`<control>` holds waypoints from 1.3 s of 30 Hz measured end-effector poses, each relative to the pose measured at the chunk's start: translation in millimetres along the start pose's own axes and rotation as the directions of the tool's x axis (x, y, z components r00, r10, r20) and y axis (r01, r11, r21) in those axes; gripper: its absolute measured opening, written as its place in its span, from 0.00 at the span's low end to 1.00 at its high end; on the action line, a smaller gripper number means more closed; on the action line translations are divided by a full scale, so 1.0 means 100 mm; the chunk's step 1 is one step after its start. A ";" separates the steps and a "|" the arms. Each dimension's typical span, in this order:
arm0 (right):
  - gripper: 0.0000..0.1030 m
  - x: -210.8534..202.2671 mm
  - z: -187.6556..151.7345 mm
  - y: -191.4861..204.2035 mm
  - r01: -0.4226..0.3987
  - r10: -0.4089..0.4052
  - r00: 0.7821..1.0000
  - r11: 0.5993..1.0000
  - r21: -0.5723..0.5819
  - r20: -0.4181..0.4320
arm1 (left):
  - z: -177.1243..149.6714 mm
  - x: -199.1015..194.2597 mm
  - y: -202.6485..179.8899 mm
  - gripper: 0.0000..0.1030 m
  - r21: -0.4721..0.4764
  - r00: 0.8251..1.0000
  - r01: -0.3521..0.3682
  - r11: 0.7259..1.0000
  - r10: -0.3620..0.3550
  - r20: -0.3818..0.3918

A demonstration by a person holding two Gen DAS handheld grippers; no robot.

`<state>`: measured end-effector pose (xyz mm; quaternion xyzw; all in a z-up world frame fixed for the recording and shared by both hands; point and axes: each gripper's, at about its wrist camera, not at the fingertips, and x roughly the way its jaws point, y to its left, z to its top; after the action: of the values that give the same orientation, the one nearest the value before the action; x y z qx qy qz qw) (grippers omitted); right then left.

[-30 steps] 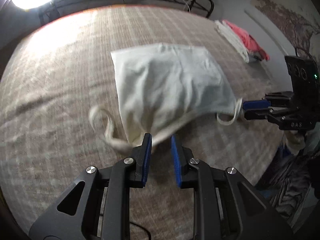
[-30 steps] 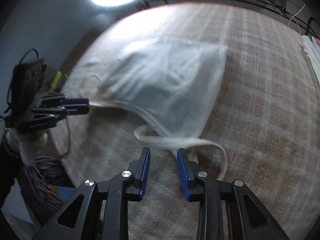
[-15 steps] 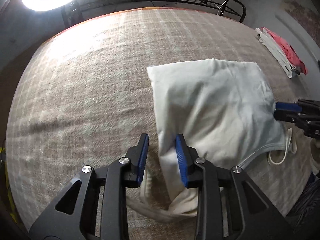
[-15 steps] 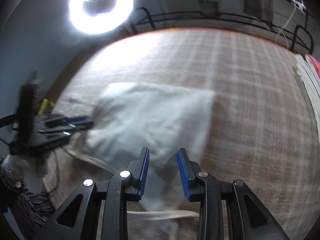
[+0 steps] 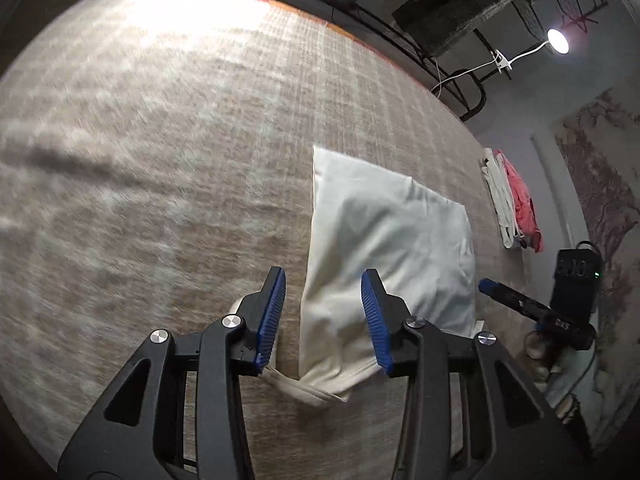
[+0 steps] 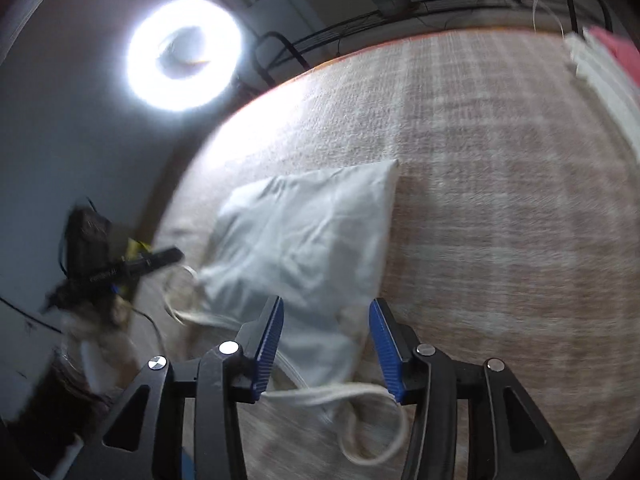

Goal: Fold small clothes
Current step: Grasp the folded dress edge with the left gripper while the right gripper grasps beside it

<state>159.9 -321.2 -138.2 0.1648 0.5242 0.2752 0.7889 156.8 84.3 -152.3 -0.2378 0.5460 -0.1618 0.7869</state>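
A small white strappy top (image 5: 384, 240) lies flat on the checked brown tablecloth (image 5: 160, 160). It also shows in the right wrist view (image 6: 304, 240). My left gripper (image 5: 323, 316) is open and empty, its blue pads on either side of the top's near left corner and strap (image 5: 296, 390). My right gripper (image 6: 326, 344) is open and empty, over the top's near right corner, with a loose strap loop (image 6: 372, 424) below it. Each gripper shows in the other's view, the right one (image 5: 532, 308) and the left one (image 6: 132, 266).
A pile of folded white and pink clothes (image 5: 512, 204) lies at the table's far right edge. It also shows in the right wrist view (image 6: 600, 64). A ring light (image 6: 184, 54) shines beyond the far left edge. A black rack (image 5: 460, 12) stands behind the table.
Both grippers have opened wider and let go of the top. The top has come down from being held up and now lies flat on the table.
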 end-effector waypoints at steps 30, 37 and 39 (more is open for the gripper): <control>0.09 0.49 0.22 -0.32 -0.155 0.138 0.987 0.953 0.262 0.084 | 0.13 0.38 -0.11 0.07 -0.062 0.999 0.029 0.998 -0.030 -0.021; 0.08 0.32 0.29 0.08 -0.031 0.020 0.994 0.995 0.097 0.110 | 0.08 0.25 -0.34 0.04 0.039 0.999 -0.025 0.999 0.024 0.044; 0.08 0.29 0.32 0.19 -0.006 -0.002 0.993 0.998 0.064 0.119 | 0.07 0.23 -0.40 0.04 0.065 0.997 -0.045 0.997 0.041 0.062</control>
<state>192.6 -287.7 -136.3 0.2067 0.4845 0.2487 0.8128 171.2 41.0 -146.2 -0.2046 0.5213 -0.1554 0.8138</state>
